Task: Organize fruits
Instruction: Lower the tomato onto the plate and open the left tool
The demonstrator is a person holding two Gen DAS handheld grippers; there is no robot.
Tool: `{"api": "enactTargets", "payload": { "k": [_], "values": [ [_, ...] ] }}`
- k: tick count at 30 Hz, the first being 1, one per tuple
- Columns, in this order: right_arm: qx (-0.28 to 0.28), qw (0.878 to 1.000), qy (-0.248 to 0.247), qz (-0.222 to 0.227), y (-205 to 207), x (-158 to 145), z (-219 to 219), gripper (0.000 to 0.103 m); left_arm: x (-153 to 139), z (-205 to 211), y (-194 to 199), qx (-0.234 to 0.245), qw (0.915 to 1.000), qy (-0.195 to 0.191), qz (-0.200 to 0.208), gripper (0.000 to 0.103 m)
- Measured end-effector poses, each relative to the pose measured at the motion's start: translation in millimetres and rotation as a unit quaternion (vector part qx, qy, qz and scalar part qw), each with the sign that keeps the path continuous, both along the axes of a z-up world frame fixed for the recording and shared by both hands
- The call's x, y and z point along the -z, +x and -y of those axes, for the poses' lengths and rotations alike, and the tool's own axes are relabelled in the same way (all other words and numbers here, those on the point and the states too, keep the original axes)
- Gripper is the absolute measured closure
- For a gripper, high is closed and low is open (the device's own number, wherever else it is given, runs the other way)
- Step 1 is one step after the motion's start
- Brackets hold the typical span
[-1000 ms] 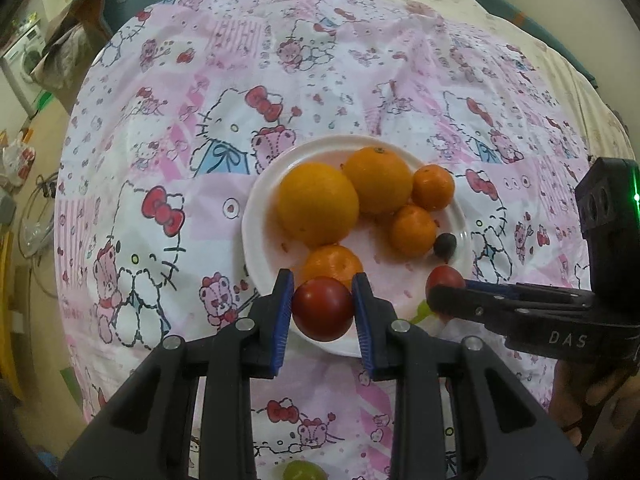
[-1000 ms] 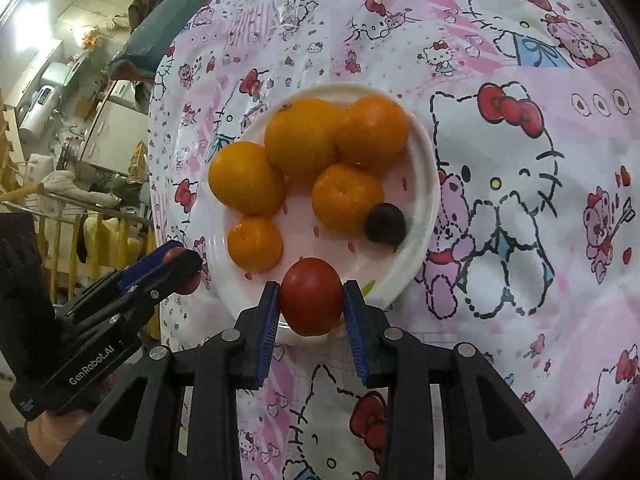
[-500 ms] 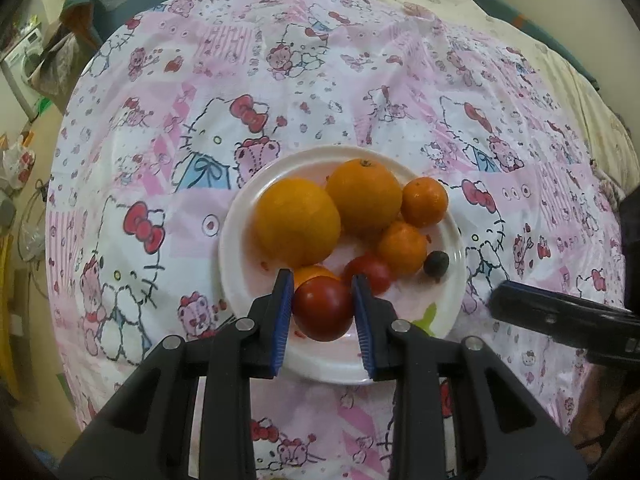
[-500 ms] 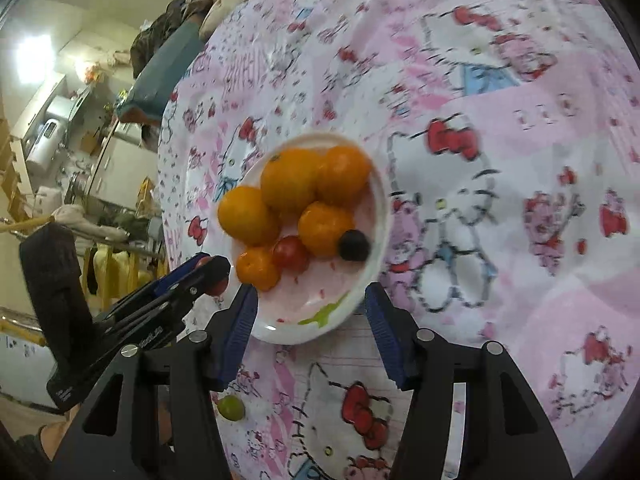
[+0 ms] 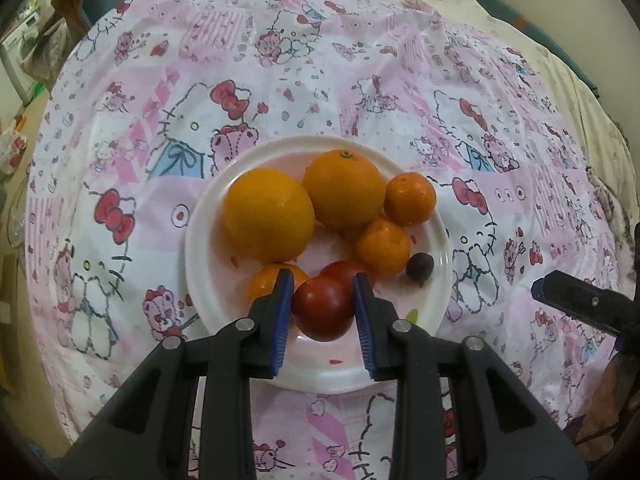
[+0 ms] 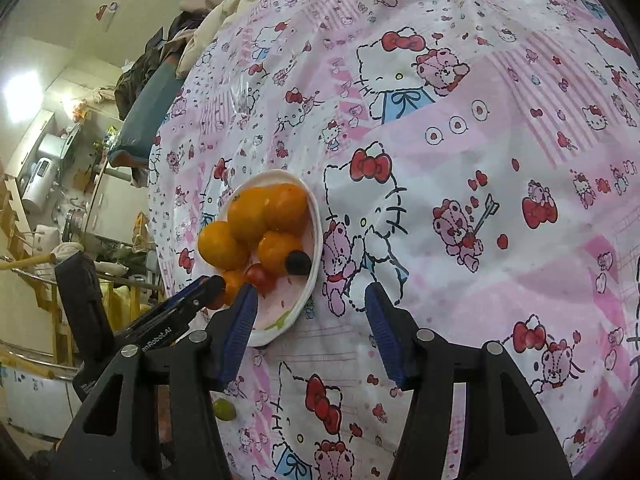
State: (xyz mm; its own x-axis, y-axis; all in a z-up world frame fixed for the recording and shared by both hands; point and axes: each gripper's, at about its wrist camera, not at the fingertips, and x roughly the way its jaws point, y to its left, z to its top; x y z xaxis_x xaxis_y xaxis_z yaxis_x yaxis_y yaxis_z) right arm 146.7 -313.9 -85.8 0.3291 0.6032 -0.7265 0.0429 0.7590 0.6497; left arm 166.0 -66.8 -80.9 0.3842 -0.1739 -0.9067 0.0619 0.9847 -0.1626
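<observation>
A white plate (image 5: pixel 200 256) on the Hello Kitty cloth holds several oranges (image 5: pixel 268 214), a red tomato (image 5: pixel 340 270) and a dark grape (image 5: pixel 419 266). My left gripper (image 5: pixel 323 312) is shut on a second red tomato (image 5: pixel 323 314) just above the plate's near side. My right gripper (image 6: pixel 308 328) is open and empty, drawn back to the right of the plate (image 6: pixel 312 292); its finger shows at the right edge of the left wrist view (image 5: pixel 576 300). The left gripper also shows in the right wrist view (image 6: pixel 208 292).
A small green fruit (image 6: pixel 224 410) lies on the cloth near the table's front edge, below the plate. The pink cloth (image 6: pixel 480 160) stretches wide to the right. Room clutter and shelves (image 6: pixel 48 200) stand beyond the table's left edge.
My right gripper let go of its tomato on the plate, opened and pulled back to the right. My left gripper moved forward over the plate, still holding its tomato.
</observation>
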Motion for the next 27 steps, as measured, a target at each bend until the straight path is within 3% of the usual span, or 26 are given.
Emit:
{"api": "enactTargets", "payload": {
  "k": [9,10,12,15,27],
  "values": [
    [-0.005,1.0,0.0,-0.002,-1.4,0.6,-2.1,0.044,4.0,2.1,6.7,-0.017,0.9998,0.006,-0.007,0.074],
    [-0.006,1.0,0.0,-0.002,-1.4,0.6,-2.2,0.044,5.0,1.9,6.8,-0.018,0.9997,0.009,-0.01,0.069],
    [-0.008,1.0,-0.001,-0.001,-1.5,0.2,-2.8,0.044,4.0,0.9,5.9,-0.025,0.9995,0.017,-0.007,0.04],
    [-0.01,1.0,-0.002,-0.002,-1.4,0.4,-5.0,0.044,-3.4,-1.1,4.2,-0.03,0.9993,0.017,0.013,0.025],
    [-0.012,1.0,-0.005,0.008,-1.3,-6.5,-9.3,0.044,-13.6,-4.6,-6.0,-0.02,0.9986,0.034,0.035,0.025]
  ]
}}
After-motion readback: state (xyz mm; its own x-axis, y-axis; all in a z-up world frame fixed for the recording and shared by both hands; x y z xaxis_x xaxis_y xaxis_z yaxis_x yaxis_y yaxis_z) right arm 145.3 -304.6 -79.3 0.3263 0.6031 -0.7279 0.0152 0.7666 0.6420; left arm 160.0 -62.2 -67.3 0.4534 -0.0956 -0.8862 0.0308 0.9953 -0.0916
